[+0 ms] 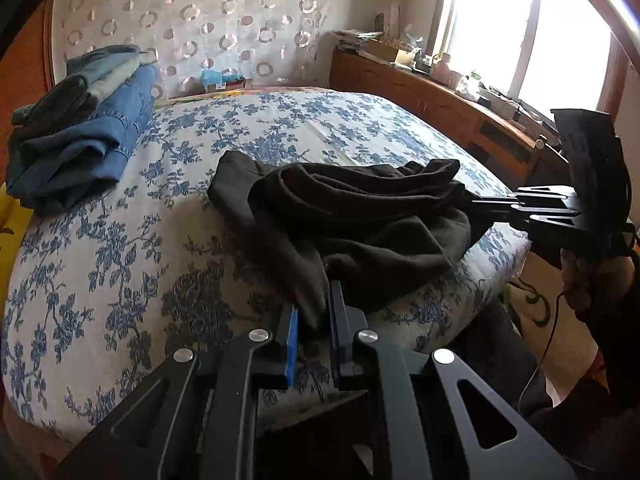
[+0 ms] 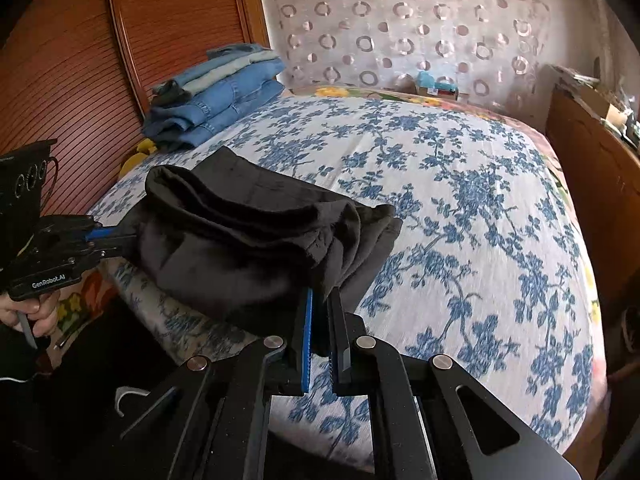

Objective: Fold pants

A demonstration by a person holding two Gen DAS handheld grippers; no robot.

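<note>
Pants (image 1: 352,216), dark and bunched, are lying near the front edge of the blue-flowered bedspread (image 1: 120,280), while the left gripper (image 1: 314,312) is pinching one end of the cloth between nearly closed jaws and the right gripper (image 2: 322,312) is clamping the other end, a stack of folded jeans (image 2: 216,96) sitting well apart.

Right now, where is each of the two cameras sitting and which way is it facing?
Left wrist: on the left gripper, looking down along its fingers, shut on the dark pants, across the floral bed toward the window; the right gripper and a hand show.
Right wrist: on the right gripper, also clamping the pants, facing the wooden panel; the left gripper and a hand show.
Shared: pants, bed, folded jeans stack, circle-patterned wall.
</note>
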